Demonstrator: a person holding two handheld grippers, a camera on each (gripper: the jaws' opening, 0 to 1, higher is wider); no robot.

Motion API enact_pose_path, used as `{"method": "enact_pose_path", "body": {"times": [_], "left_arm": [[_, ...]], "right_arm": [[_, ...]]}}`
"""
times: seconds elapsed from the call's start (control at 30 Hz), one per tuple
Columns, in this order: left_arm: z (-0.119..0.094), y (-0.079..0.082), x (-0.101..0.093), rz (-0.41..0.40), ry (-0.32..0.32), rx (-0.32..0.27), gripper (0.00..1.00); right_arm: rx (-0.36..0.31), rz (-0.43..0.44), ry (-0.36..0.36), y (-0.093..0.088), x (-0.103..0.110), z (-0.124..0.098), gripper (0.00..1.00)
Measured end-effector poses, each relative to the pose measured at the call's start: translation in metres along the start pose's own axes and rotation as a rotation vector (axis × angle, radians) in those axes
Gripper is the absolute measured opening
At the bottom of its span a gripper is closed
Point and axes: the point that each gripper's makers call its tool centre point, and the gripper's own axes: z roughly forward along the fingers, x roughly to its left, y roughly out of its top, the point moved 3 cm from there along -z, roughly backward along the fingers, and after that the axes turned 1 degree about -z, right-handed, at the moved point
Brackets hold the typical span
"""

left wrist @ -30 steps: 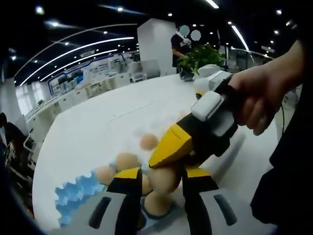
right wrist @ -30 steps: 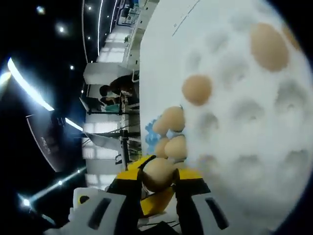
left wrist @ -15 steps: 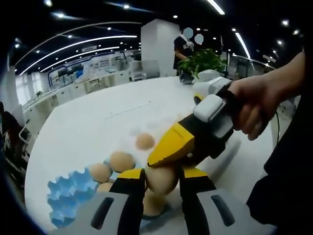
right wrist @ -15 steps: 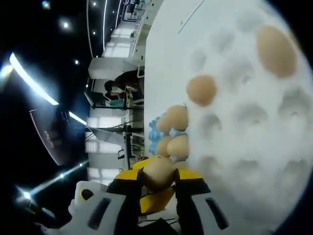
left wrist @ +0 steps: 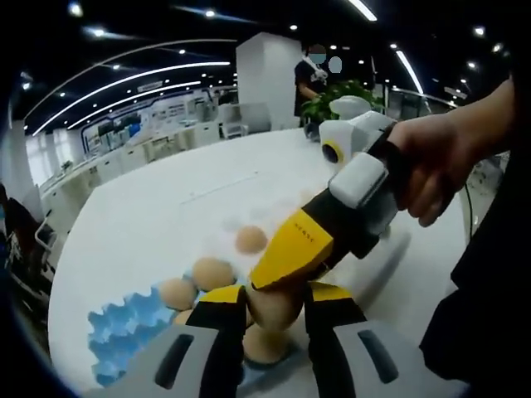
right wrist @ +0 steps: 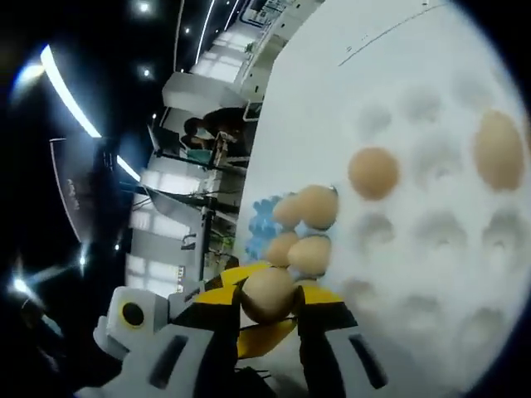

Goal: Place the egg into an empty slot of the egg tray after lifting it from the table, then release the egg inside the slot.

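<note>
egg [right wrist: 269, 293]: tan, smooth, matte; seen low centre of the right gripper view, pinched between the yellow-tipped jaws; in the left gripper view it [left wrist: 275, 305] sits low centre, partly hidden by jaws
right gripper [right wrist: 269, 300]: closed on the egg, both jaws touching it; in the left gripper view it [left wrist: 278, 278] comes in from the upper right, held by a hand [left wrist: 440, 162]
left gripper [left wrist: 276, 313]: jaws rise at the bottom of the left gripper view on either side of the egg; contact with the egg cannot be told; in the right gripper view its yellow tips [right wrist: 249, 323] lie just behind the egg
white tray [right wrist: 431, 249]: pale, dimpled, right half of the right gripper view; two eggs are seated in it, one at centre right [right wrist: 373, 172], one at the far right [right wrist: 496, 151]
blue tray [left wrist: 124, 323]: lower left of the left gripper view, with eggs [left wrist: 213, 273] along its right edge
table [left wrist: 166, 215]: white, under both trays
change from earlier: the egg is still gripped in the same place between the right jaws; the right gripper view has rolled, so more of the white tray's slots are seen; in the left gripper view the right gripper's body is raised slightly higher in the frame
</note>
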Motion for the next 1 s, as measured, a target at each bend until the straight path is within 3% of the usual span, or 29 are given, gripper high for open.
{"method": "enact_pose_path", "body": {"times": [0.27, 0.37, 0.47, 0.67, 0.83, 0.97, 1.0], "left_arm": [[0.0, 0.0, 0.002, 0.007, 0.003, -0.001, 0.28], [-0.001, -0.003, 0.004, 0.009, 0.009, 0.018, 0.28], [-0.003, -0.009, 0.012, -0.01, 0.019, 0.036, 0.28], [-0.01, -0.01, 0.025, -0.022, 0.052, 0.037, 0.28], [-0.014, -0.011, 0.031, -0.029, 0.071, 0.042, 0.28], [-0.016, -0.013, 0.032, -0.031, 0.074, 0.047, 0.28], [-0.017, -0.013, 0.032, -0.03, 0.077, 0.049, 0.28]], "right_arm": [[0.001, -0.072, -0.006, 0.004, -0.002, 0.0, 0.28], [-0.043, -0.161, -0.036, 0.016, -0.005, -0.006, 0.25], [-0.067, -0.186, -0.068, 0.028, -0.008, -0.014, 0.24], [-0.049, -0.347, -0.204, 0.039, -0.027, -0.025, 0.24], [0.023, -0.482, -0.303, 0.03, -0.046, -0.023, 0.24], [0.076, -0.575, -0.424, 0.022, -0.063, -0.026, 0.23], [0.085, -0.646, -0.442, 0.022, -0.065, -0.026, 0.2]]}}
